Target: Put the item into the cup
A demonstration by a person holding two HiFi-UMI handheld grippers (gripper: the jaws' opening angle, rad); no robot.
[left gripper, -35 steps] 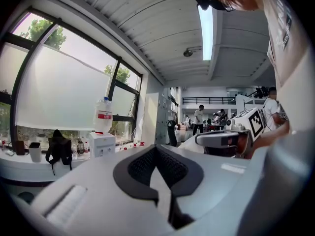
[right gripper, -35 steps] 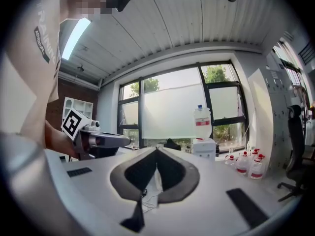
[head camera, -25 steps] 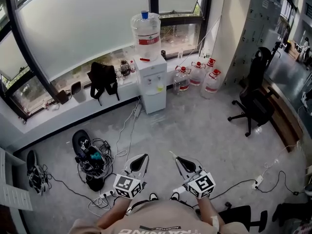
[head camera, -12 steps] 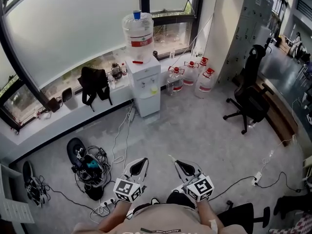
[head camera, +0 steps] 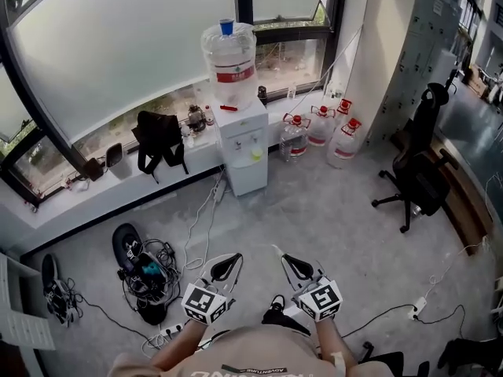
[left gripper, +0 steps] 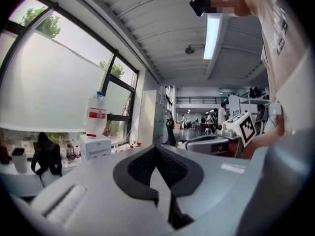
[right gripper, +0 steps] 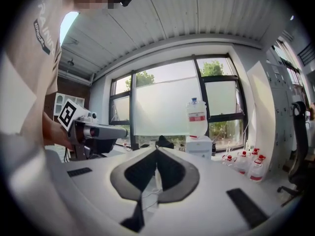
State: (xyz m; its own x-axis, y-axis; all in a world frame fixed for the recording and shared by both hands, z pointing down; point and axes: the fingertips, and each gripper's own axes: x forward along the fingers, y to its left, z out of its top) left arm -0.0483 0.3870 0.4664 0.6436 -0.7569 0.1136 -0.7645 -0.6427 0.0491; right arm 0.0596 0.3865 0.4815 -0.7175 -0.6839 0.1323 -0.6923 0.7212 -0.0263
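No cup and no item for it shows in any view. In the head view my left gripper [head camera: 233,258] and right gripper [head camera: 280,254] are held side by side at waist height, pointing forward over the grey floor. Both are shut, with the dark pads pressed together and nothing between them. The left gripper view looks along its closed gripper [left gripper: 156,149] toward the window wall, with the right gripper's marker cube [left gripper: 247,126] at the right. The right gripper view looks along its closed gripper [right gripper: 157,151], with the left gripper's cube [right gripper: 72,115] at the left.
A white water dispenser [head camera: 240,144] with a big bottle [head camera: 230,53] stands ahead by the window. Several water jugs [head camera: 322,128] sit to its right. A black office chair [head camera: 420,175] is at the right, a black backpack [head camera: 159,137] on the sill, and tangled cables [head camera: 145,265] on the floor at the left.
The head view has shifted slightly, so the dispenser and chair sit a little differently in frame. Both grippers keep the same shut pose in front of the body.
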